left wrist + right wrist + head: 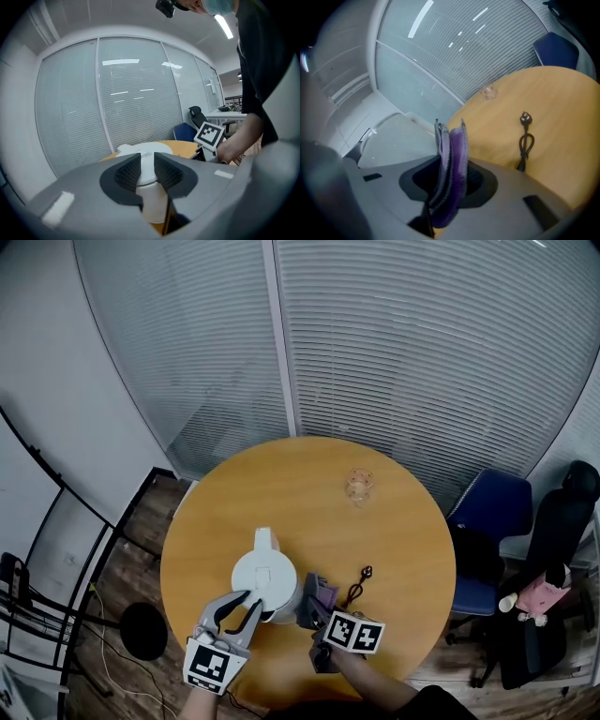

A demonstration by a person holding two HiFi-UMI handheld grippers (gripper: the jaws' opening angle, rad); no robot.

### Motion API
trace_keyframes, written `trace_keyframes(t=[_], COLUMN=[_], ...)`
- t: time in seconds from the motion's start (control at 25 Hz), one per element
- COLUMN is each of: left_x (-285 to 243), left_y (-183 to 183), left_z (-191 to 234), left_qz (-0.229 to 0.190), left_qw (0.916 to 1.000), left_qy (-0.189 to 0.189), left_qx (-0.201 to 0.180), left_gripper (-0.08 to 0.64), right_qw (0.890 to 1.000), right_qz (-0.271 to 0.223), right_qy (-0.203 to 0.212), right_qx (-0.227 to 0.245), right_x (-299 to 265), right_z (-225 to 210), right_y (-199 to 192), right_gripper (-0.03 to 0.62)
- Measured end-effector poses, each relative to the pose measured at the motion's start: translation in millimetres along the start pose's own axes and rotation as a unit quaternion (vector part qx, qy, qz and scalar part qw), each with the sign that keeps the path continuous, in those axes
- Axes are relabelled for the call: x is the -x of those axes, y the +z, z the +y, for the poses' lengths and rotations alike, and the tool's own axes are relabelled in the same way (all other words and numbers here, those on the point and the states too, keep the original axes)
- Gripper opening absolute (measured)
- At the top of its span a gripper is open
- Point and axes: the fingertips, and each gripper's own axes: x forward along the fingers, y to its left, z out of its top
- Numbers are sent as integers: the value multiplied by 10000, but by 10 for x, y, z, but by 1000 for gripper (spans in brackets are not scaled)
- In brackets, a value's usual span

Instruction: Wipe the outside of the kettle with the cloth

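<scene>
On the round wooden table (375,531) stands a white kettle (263,577), spout pointing away from me. My left gripper (241,608) sits at its near side, jaws closed on the kettle's white handle (152,206); the lid (143,151) shows just beyond the pads. My right gripper (315,609) is shut on a folded purple cloth (322,596), which stands upright between the jaws (452,154). The cloth lies right beside the kettle's right wall (393,140); contact is not clear.
A black power cord with plug (356,588) lies on the table right of the cloth. A small clear glass (359,486) stands at the far side. A blue chair (492,512) and a black chair (553,549) stand to the right. Blinds behind glass walls close the back.
</scene>
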Motion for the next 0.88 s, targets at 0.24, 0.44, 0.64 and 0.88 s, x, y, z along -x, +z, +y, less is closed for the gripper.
trace_keyframes(t=[0.24,0.44,0.64,0.88], left_x=[5,11,12,36], left_y=[21,16,17,-6], left_z=[8,15,24,37], left_qz=[43,60,84,-7], left_qw=[9996,9991,9987,9985], left_qy=[139,248,332,389], left_qx=[253,339,368,377], left_gripper=[92,91,91,91], right_qw=[9972,9931,9924,9950], right_qz=[464,782,914,646], right_qy=[-586,-879,-825,-10], right_qx=[-75,-35,12,757], right_x=[-273,-400,-388,-142], right_z=[-472,-662,-662,-218], right_y=[-340,-482,-467,7], right_gripper=[100,100,100,100])
